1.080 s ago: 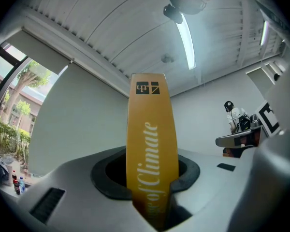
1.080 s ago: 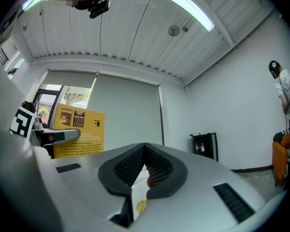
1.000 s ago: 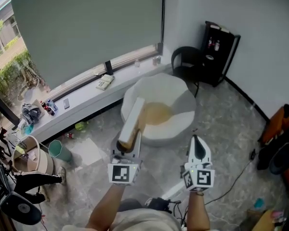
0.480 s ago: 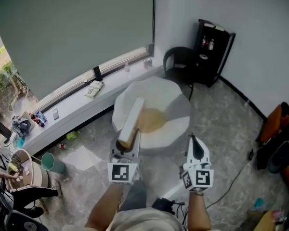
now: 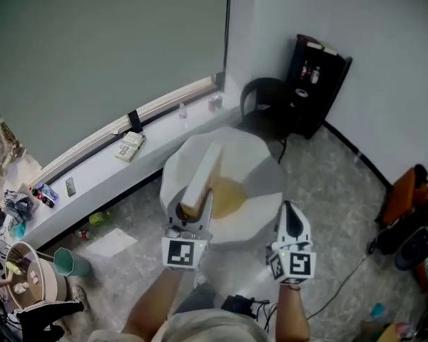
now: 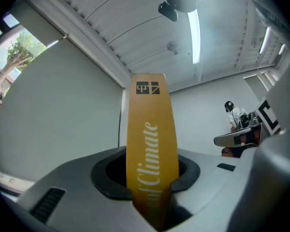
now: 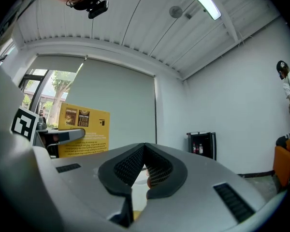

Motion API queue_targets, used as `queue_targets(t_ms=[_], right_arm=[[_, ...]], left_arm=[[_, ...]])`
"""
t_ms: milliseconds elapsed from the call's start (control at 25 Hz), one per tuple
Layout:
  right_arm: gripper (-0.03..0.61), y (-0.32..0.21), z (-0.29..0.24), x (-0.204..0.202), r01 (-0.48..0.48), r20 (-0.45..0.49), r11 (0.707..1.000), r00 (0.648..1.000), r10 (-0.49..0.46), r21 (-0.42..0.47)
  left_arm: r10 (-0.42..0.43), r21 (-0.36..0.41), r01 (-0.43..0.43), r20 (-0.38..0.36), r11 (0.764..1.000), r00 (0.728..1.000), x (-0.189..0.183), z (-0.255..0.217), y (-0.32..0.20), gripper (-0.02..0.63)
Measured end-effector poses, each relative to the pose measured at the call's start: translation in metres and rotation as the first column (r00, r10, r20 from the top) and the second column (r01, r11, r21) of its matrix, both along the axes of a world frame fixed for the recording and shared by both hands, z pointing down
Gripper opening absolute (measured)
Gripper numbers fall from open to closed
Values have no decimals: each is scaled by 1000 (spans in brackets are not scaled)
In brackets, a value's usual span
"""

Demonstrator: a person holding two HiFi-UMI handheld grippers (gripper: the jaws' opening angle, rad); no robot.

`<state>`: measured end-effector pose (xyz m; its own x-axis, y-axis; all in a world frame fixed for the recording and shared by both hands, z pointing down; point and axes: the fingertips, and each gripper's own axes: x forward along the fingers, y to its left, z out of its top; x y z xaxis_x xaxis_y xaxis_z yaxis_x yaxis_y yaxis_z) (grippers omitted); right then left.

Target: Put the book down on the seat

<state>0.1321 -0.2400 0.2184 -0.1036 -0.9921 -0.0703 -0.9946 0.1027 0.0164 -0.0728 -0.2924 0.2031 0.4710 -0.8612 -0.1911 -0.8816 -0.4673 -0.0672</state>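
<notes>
A yellow book (image 5: 202, 179) stands on edge in my left gripper (image 5: 192, 215), whose jaws are shut on its lower end. Its spine with white lettering (image 6: 152, 129) rises between the left gripper's (image 6: 152, 180) pads. In the head view the book hangs over the near left rim of a round white seat (image 5: 260, 155) with a yellowish cushion (image 5: 229, 196). My right gripper (image 5: 291, 219) is held to the right of the book, over the seat's near edge, shut and with nothing in it. From the right gripper (image 7: 145, 167) view the book's back cover (image 7: 83, 128) shows at the left.
A black chair (image 5: 265, 100) and a black cabinet (image 5: 318, 77) stand behind the seat. A windowsill (image 5: 93, 164) with small items runs along the left. A green bucket (image 5: 63, 262), a floor cable (image 5: 342, 280) and orange bags (image 5: 401, 196) lie around. A person (image 6: 235, 117) is off to the right.
Both grippers and the book have advanced toward the seat, which now lies closer beneath them. The grip on the book looks unchanged.
</notes>
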Motion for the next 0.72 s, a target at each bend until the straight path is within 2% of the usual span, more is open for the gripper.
queue_targets(t_ms=[200,360,600,720], right_arm=[[0,-48,7,-9,-19,-12,1000,1000,19,-15],[0,-74,20,-7,-33,-5,998,999,33,-51],[0,-108,54,19,-13,9,994,1000,14,-113],[0,-129,79,37,4,24,988,1000,0,-153]], left_arm=[[19,-27,-20,-8,999,1000,-11,10,-51,151],[13,-55,-12,19,998,1000,-14,27,-83,152],[-2,-113,9,61,993,998,12,73,-122,152],[-7,-203,26,97,979,995,33,110,-142,152]])
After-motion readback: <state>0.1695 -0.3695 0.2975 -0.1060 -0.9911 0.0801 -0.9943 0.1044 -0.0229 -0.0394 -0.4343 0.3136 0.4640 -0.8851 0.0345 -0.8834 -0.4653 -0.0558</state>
